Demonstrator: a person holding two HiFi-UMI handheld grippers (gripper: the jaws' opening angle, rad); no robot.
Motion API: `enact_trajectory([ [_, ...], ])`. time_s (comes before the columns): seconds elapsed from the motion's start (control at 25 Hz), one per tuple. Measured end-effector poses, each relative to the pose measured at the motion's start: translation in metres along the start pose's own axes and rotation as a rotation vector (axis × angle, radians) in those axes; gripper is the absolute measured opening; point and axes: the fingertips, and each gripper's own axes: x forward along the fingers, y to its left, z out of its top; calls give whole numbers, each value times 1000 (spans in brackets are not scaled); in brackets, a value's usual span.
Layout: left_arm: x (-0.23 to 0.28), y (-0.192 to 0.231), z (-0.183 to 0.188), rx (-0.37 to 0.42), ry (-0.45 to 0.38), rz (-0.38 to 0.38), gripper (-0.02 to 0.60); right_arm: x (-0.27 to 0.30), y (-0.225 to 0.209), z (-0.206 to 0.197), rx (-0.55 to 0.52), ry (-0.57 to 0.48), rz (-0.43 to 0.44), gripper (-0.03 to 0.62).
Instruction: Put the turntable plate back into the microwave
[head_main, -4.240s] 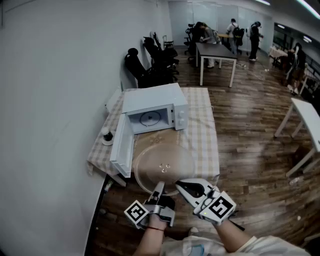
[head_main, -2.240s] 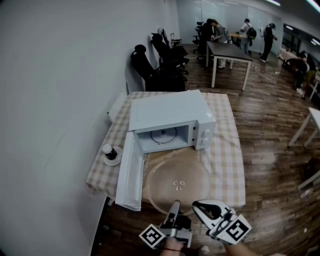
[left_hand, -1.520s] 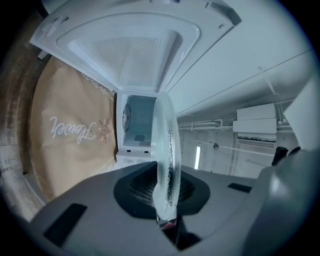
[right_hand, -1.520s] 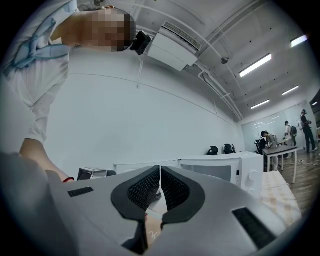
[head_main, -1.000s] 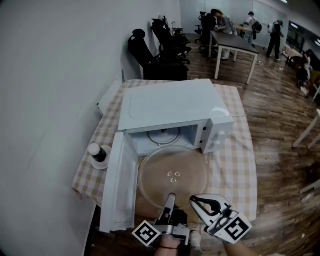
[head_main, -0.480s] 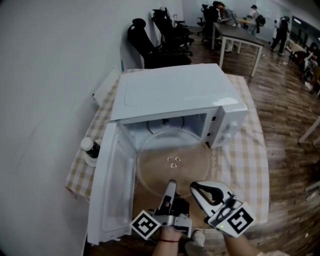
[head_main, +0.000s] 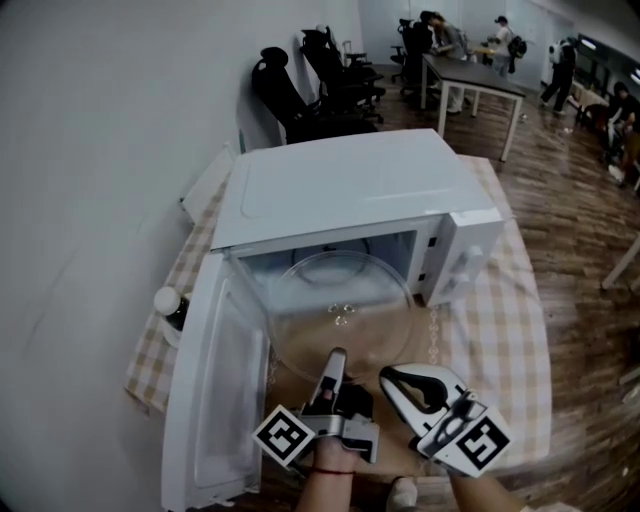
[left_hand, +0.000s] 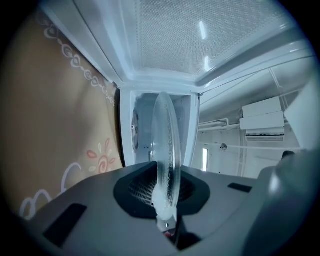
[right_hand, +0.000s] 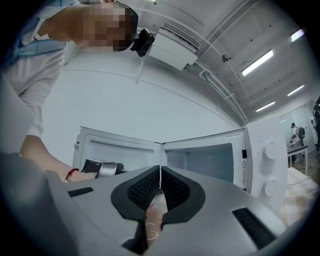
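Note:
The clear glass turntable plate (head_main: 340, 300) is held level by its near rim, its far half reaching into the open cavity of the white microwave (head_main: 340, 185). My left gripper (head_main: 335, 362) is shut on that rim. In the left gripper view the plate (left_hand: 165, 145) stands edge-on between the pads of my left gripper (left_hand: 166, 200), with the cavity behind it. My right gripper (head_main: 393, 378) hovers just right of the left one, shut and holding nothing. In the right gripper view my right gripper (right_hand: 160, 175) faces the microwave cavity (right_hand: 205, 160), its pads touching.
The microwave door (head_main: 215, 390) hangs open to the left. A dark bottle (head_main: 166, 303) stands left of the door on the checked tablecloth (head_main: 500, 330). Office chairs (head_main: 300, 90) and a desk (head_main: 470, 75) with people near it are further back.
The plate and both grippers have come closer to the microwave, and the plate's far edge has passed into the cavity opening. The left gripper's hold is unchanged; the right stays shut.

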Motion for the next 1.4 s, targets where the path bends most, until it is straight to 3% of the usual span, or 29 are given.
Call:
enact_trajectory([
  [0.72,68,32,37,-30,-59,4,28,14,-25,-29,16,5,2,34],
  [1.4,99,42,51,-18,-77,2,28,49,-45,-24,-14,1,17,34],
])
